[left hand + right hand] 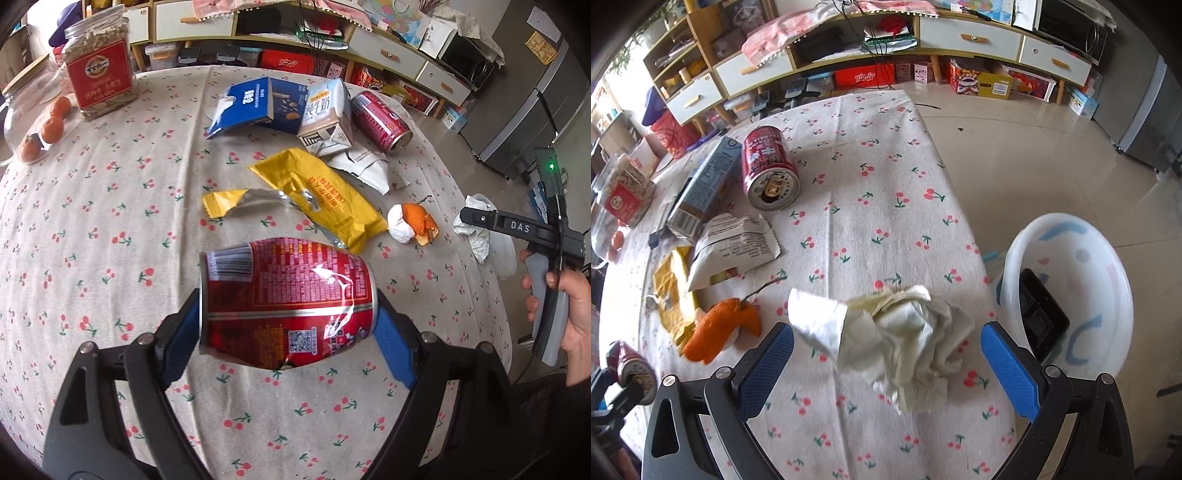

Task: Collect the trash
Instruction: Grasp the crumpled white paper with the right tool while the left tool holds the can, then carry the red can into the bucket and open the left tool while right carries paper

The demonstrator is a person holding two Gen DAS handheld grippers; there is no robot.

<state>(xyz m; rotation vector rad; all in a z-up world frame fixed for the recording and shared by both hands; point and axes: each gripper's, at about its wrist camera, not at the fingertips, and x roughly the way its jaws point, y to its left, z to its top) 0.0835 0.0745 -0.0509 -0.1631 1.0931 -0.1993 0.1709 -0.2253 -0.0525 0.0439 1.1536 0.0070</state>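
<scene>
**Trash strewn over the cherry-print counter**

Trash covers the far half of the counter [110, 229]: a torn yellow wrapper [325, 199], a blue carton [255, 107], a milk box [327, 110], a second red can [380, 122] on its side, and orange peel [417, 221]. The left claw [288, 325] grips a dented red can [288, 302] end to end. The right claw [886, 354] stands open around a crumpled white tissue [897, 332], pads clear of it, beside a white basin [1082, 280].
</scene>
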